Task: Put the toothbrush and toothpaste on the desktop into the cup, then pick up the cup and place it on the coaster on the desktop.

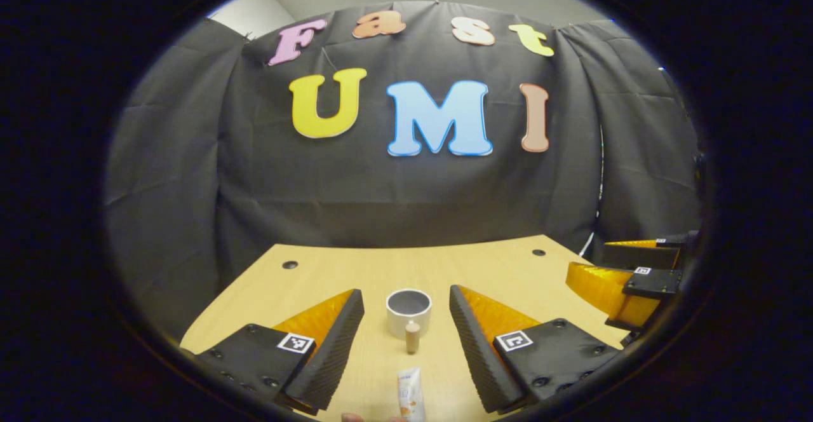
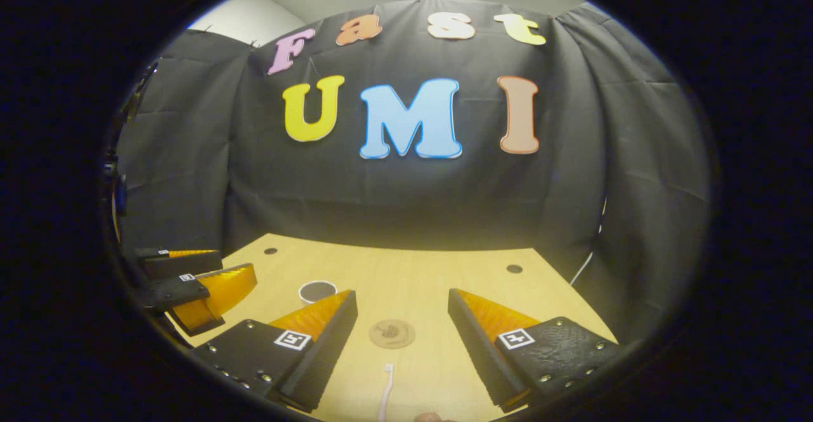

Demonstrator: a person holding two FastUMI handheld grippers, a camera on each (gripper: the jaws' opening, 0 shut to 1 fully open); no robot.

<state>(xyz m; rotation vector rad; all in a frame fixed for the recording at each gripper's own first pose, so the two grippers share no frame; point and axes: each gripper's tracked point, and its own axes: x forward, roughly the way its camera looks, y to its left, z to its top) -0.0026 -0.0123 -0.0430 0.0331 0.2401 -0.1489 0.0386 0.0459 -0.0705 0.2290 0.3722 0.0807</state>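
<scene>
In the left gripper view a white cup [image 1: 408, 311] with a grey inside stands upright on the wooden desktop [image 1: 483, 269]. My left gripper [image 1: 406, 295] is open, its fingers reaching toward either side of the cup. Nearer to me lies the toothpaste tube [image 1: 411, 396], with a small tan cap [image 1: 412, 336] between it and the cup. In the right gripper view my right gripper [image 2: 401, 296] is open above a round brown coaster [image 2: 392, 333]. A white toothbrush [image 2: 386, 390] lies just in front of the coaster. The cup [image 2: 317, 291] sits to the coaster's left.
The desktop has small dark holes [image 1: 289, 264] near its far corners and ends at the black cloth wall. The right gripper [image 1: 587, 258] hovers at the desk's right edge; the left gripper [image 2: 238, 268] shows at the left in the right gripper view.
</scene>
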